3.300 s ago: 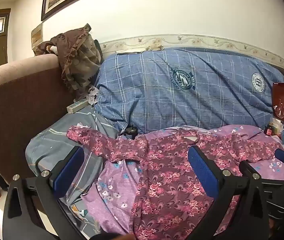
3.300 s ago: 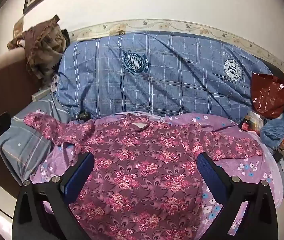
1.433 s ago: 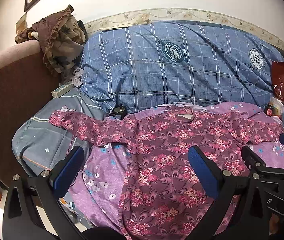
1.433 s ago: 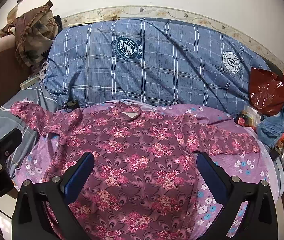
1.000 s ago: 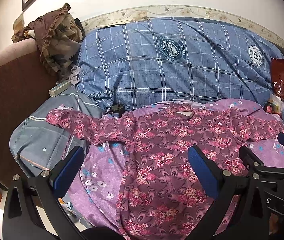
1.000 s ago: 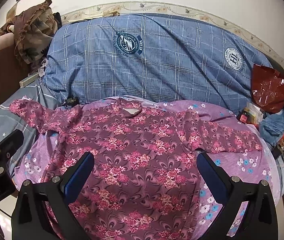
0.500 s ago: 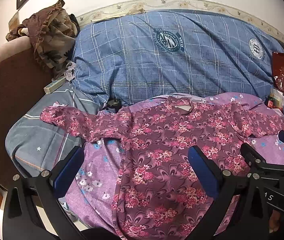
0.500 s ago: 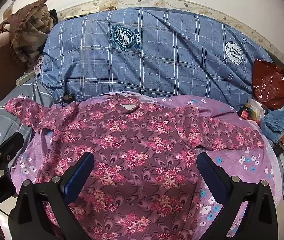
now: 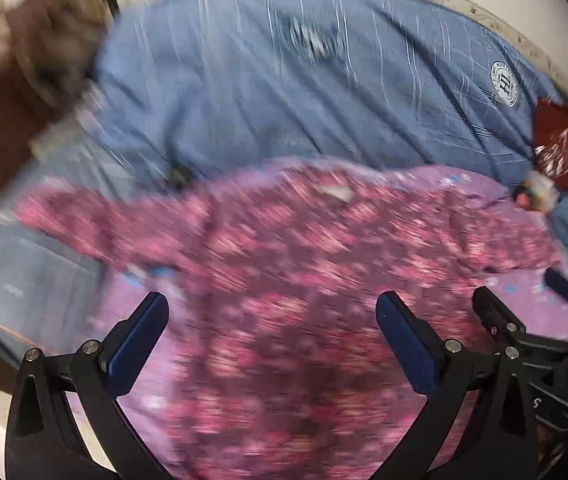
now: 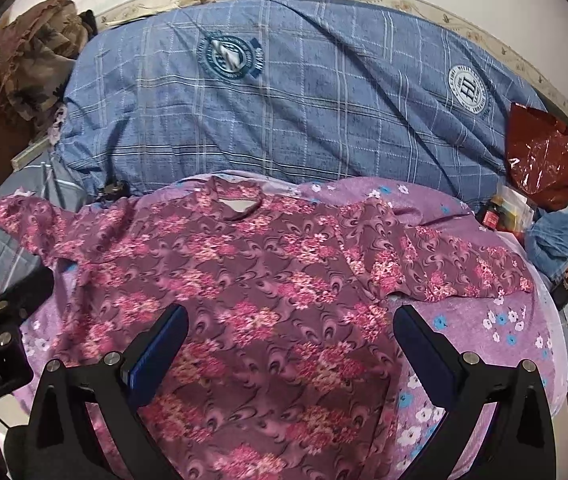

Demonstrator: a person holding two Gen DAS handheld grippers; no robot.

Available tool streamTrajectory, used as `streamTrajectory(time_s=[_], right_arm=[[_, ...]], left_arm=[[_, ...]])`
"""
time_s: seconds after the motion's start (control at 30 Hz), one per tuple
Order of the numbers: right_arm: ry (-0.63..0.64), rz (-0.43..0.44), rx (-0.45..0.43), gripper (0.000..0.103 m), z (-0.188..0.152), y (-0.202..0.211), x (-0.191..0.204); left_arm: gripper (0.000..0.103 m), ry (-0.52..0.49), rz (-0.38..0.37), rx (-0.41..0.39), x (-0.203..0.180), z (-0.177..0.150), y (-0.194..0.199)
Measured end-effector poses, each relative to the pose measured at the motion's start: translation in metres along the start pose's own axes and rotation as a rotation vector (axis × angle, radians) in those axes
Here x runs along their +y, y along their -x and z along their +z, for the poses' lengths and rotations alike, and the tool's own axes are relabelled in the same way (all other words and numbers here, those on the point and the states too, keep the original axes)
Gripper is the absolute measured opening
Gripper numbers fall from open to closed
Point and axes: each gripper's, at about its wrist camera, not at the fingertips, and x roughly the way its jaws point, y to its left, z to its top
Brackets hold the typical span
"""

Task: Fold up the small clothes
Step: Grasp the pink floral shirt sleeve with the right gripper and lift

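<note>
A maroon long-sleeved top with pink flowers (image 10: 268, 280) lies spread flat on a purple flowered sheet (image 10: 504, 332), neck hole away from me, sleeves out to both sides. It also shows, blurred, in the left wrist view (image 9: 284, 272). My right gripper (image 10: 290, 328) is open and empty, hovering above the lower body of the top. My left gripper (image 9: 272, 316) is open and empty above the top's lower left part. The left gripper's body shows at the left edge of the right wrist view (image 10: 0, 320).
A blue plaid quilt (image 10: 284, 112) lies rolled behind the top. A brown cloth pile (image 10: 36, 64) sits on the headboard at the far left. A red plastic bag (image 10: 544, 156) and blue clothes (image 10: 564, 232) crowd the right edge. A grey striped sheet (image 10: 4, 248) lies left.
Both grippers have kept rising and tilting down over the top, still open. The left wrist view is now motion-blurred. The top has not moved.
</note>
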Motion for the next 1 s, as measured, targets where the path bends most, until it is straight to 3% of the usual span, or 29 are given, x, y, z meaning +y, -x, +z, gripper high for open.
streamTrajectory(time_s=[0.07,0.17,0.27,0.4,0.53,0.6,0.67,0.77,0.83,0.9,1.0], right_arm=[[-0.064,0.007,0.033,0.103,0.005,-0.020,-0.028],[-0.214,-0.001,0.069,0.103,0.007,-0.049,-0.091],[-0.453,-0.040,0.115,0.101,-0.001,-0.085,-0.188],[-0.782,-0.112,0.093,0.094,-0.028,-0.114,-0.320],[-1.038,-0.035,0.081,0.088,-0.059,-0.143,-0.409],[-1.098,-0.007,0.068,0.081,-0.067,-0.154,-0.426],[-1.122,0.029,-0.014,0.081,-0.066,-0.156,-0.433],[-1.130,0.041,-0.020,0.062,-0.058,-0.172,-0.440],[-1.130,0.040,0.002,0.010,-0.056,-0.182,-0.442],[-1.155,0.036,-0.007,0.010,-0.056,-0.180,-0.443],[-1.070,0.024,-0.063,0.010,-0.041,-0.159,-0.427]], left_arm=[[0.103,0.057,-0.049,0.037,0.001,0.008,-0.034],[0.103,0.133,-0.012,0.034,0.001,0.019,-0.081],[0.103,0.208,0.023,0.067,0.001,0.026,-0.125],[0.103,0.155,0.115,-0.018,-0.011,0.024,-0.151],[0.103,0.083,0.145,-0.014,-0.017,0.024,-0.165],[0.103,0.079,0.147,-0.022,-0.013,0.025,-0.170],[0.103,0.087,0.145,-0.021,-0.010,0.025,-0.173],[0.103,0.089,0.146,-0.049,-0.008,0.026,-0.175],[0.103,0.089,0.148,-0.071,-0.009,0.028,-0.176],[0.103,0.095,0.144,-0.091,-0.007,0.030,-0.173],[0.103,0.110,0.140,-0.123,-0.001,0.035,-0.165]])
